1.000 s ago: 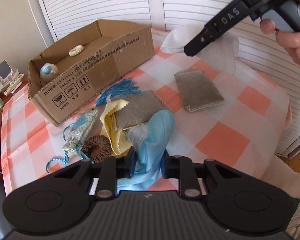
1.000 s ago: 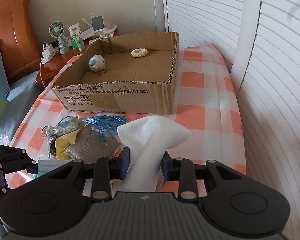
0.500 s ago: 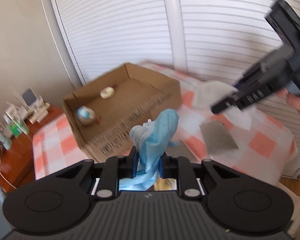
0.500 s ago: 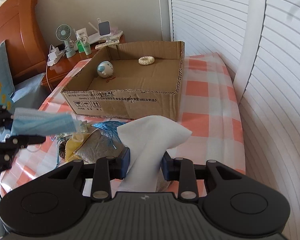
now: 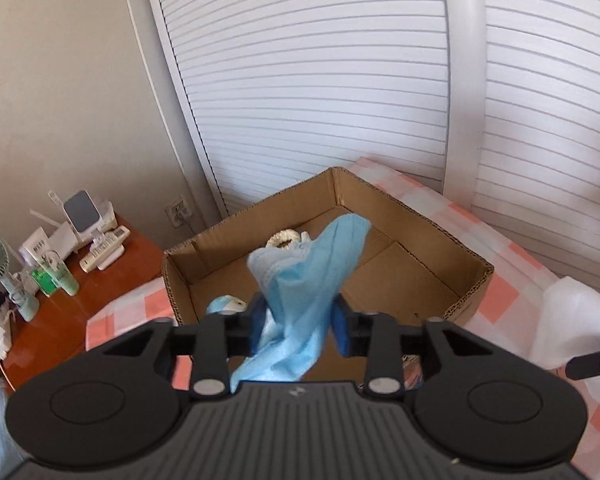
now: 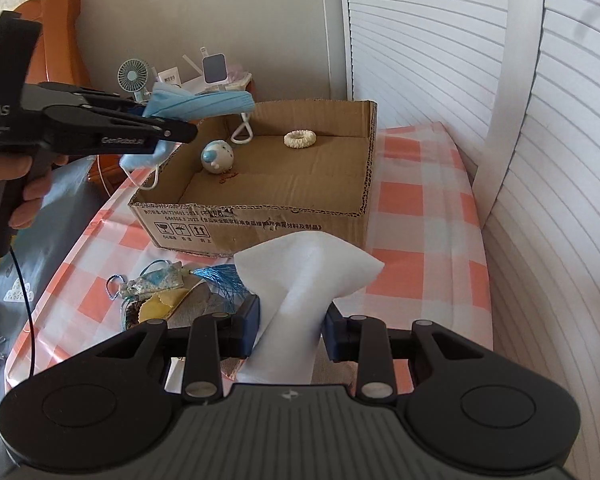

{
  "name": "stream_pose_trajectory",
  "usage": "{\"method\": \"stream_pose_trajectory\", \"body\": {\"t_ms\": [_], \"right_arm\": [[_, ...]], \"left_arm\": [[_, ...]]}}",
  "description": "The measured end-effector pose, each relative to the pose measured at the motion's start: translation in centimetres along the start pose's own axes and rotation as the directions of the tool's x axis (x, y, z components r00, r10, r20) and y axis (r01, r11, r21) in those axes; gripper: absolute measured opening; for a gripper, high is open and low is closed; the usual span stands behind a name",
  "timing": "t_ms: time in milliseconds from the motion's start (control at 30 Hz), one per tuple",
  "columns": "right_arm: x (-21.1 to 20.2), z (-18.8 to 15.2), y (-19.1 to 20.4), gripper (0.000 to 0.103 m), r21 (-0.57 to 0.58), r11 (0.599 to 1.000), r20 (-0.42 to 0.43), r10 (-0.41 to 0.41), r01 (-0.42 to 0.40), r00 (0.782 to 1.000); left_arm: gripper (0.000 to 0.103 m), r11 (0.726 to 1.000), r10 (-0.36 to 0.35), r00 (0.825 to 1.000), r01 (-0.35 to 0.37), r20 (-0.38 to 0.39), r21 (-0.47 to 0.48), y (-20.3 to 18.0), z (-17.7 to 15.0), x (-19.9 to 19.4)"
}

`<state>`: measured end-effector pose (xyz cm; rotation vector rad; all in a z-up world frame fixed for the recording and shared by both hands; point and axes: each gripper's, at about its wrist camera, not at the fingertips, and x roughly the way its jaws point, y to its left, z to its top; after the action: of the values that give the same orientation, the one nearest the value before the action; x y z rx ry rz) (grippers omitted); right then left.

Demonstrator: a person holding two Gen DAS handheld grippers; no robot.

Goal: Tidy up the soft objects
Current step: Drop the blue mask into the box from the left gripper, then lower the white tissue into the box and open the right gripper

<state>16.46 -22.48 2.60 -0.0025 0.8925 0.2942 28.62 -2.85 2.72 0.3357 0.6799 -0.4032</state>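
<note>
**A:** Blue pleated fabric first: that's the face mask point(image 5: 312, 276), pinched between the left gripper's point(image 5: 298, 322) pads and held in the air over the near-left corner of the cardboard box point(image 6: 260, 220). From the right-wrist view it juts out past the fingertips, with an ear loop dangling down into the box.

**B:** And the other hand?

**A:** The right gripper point(image 6: 290, 330) is clamped on a white cloth point(image 6: 304, 284), which bunches up between the pads. It sits lower, in front of the box's near wall, over the checked tablecloth point(image 6: 416, 240).

**B:** So how far along are we?

**A:** Early-ish, I'd say. The box only has a little blue-and-white round toy point(image 6: 217, 157) and a cream knitted ring point(image 6: 300, 138) in it. The mask looks about ready to drop, and the cloth would follow. There's a pile point(image 6: 168, 296) left on the table though: a patterned pouch with a cord, a blue tassel, yellow and grey fabric pieces. Part of it is hidden behind the right gripper, so I can't give a full count.
</note>
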Motion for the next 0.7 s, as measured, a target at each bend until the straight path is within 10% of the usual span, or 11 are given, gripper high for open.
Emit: {"method": "stream_pose_trajectory", "body": {"t_ms": [67, 700], "right_arm": [[0.1, 0.2, -0.1, 0.037, 0.002, 1.000, 0.000, -0.002, 0.002, 1.000], [0.9, 2.6, 0.7, 0.037, 0.016, 1.000, 0.011, 0.020, -0.020, 1.000]], "left_arm": [[0.078, 0.999, 0.017, 1.000, -0.017, 0.000, -0.032, 0.2, -0.7, 0.6], [0.096, 0.993, 0.118, 0.993, -0.118, 0.008, -0.027, -4.5, -10.4, -9.4]]}}
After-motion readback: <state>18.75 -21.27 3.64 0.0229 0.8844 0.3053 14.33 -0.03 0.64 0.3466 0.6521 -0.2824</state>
